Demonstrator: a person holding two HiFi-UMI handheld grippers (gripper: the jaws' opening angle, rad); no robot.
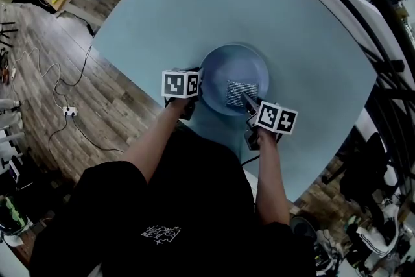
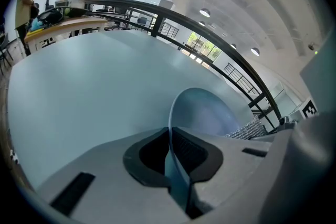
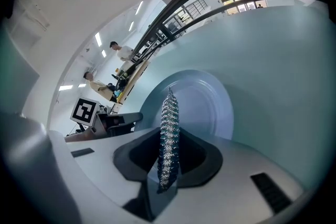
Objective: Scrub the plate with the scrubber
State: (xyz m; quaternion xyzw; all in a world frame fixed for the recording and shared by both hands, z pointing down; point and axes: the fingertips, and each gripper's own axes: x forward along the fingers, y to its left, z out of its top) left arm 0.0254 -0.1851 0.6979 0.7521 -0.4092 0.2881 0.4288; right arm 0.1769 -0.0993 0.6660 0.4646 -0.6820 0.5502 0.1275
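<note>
My left gripper is pinching the rim of the blue plate. Its two jaws are pressed on the thin edge, one on each side, so the rim runs right between them. From my head view, this grip is on the left side of the plate.

My right gripper is pinching the scrubber. The scrubber is a small shiny square made of little metal rings, like chain mail. The jaws squeeze one edge of it, and the rest sticks out in front over the plate. From above, the scrubber looks to lie flat on the inside of the plate, on the right part and closer to me. The two grippers are near each other, one on each side of the plate.

The plate sits in the middle of a big round light blue table. Beside the table there is a brown wooden floor with a white power strip and thin cables on it. Far behind the table, I can see two people near a long desk and a dark railing.
</note>
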